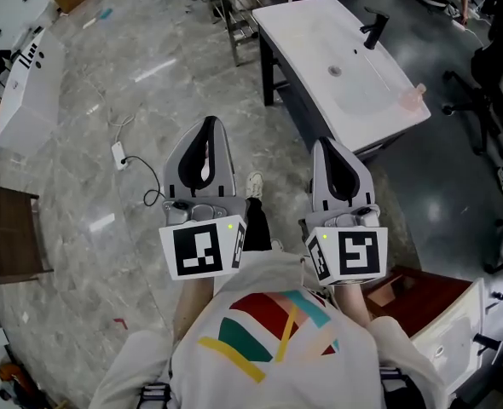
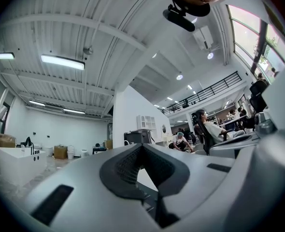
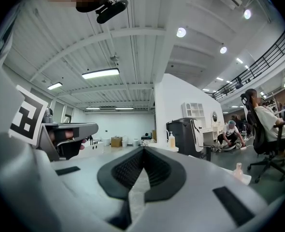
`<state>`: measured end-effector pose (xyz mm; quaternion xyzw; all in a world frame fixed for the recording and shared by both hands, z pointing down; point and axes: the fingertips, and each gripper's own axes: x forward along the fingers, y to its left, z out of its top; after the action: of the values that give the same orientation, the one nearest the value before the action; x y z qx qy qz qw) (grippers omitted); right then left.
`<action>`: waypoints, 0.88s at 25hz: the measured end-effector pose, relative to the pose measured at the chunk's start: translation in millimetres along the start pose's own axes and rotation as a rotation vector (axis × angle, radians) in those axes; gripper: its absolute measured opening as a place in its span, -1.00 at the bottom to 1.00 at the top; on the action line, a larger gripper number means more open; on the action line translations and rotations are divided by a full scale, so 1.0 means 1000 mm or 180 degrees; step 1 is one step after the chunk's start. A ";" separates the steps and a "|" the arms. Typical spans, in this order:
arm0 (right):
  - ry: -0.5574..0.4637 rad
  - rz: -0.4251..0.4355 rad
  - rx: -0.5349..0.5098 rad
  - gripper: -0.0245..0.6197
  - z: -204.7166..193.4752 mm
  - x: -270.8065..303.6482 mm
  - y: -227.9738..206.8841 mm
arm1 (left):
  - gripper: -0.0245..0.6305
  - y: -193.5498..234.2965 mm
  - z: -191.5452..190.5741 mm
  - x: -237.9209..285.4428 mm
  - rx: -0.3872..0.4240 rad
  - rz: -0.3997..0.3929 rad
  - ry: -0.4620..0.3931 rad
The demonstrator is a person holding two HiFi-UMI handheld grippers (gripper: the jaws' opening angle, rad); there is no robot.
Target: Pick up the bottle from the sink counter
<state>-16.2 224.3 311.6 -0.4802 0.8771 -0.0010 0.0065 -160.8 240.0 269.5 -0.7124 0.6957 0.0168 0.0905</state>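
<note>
Left tongs [image 1: 207, 126], right tongs [image 1: 336, 146]: grey, closed; translucent bottle [image 1: 412, 98] on glossy counter [image 1: 315, 34].

White adapter [image 1: 119, 153] with black cable [image 1: 147, 180] on grey marble floor [image 1: 106, 79]; black office chair [image 1: 492, 66] at right, well apart.

From where you stand, the floor [image 1: 149, 92] lies open right up to the desk [image 1: 298, 24]. The desk's near right corner holds only the bottle [image 1: 413, 98], with the tap [image 1: 372, 28] well apart at the back. Office chairs [image 1: 488, 66] crowd its right side, and a plug [image 1: 118, 154] with its cable lies on the floor to your left
</note>
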 end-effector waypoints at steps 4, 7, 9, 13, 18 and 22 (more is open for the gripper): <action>-0.0058 -0.0060 -0.0035 -0.89 0.004 0.021 -0.009 | -0.87 0.005 -0.005 0.026 -0.0037 -0.0057 -0.0033; -0.0092 -0.0120 -0.0050 -0.89 0.008 0.042 -0.017 | -0.87 0.013 -0.009 0.048 -0.0075 -0.0081 -0.0050; -0.0060 -0.0143 -0.0050 -0.89 0.004 0.058 -0.021 | -0.88 0.020 -0.014 0.064 -0.0099 -0.0092 -0.0037; 0.0013 -0.0188 -0.0051 -0.89 -0.004 0.094 -0.028 | -0.87 0.033 -0.028 0.103 -0.0148 -0.0145 0.0004; 0.0024 -0.0279 -0.0091 -0.89 -0.001 0.146 -0.038 | -0.87 0.052 -0.038 0.157 -0.0196 -0.0259 0.0003; 0.0055 -0.0413 -0.0125 -0.89 0.003 0.187 -0.053 | -0.87 0.065 -0.043 0.204 -0.0251 -0.0390 -0.0004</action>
<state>-72.7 38.3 306.7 -0.5361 0.8440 0.0117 -0.0106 -223.7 31.0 274.2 -0.7567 0.6495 0.0390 0.0637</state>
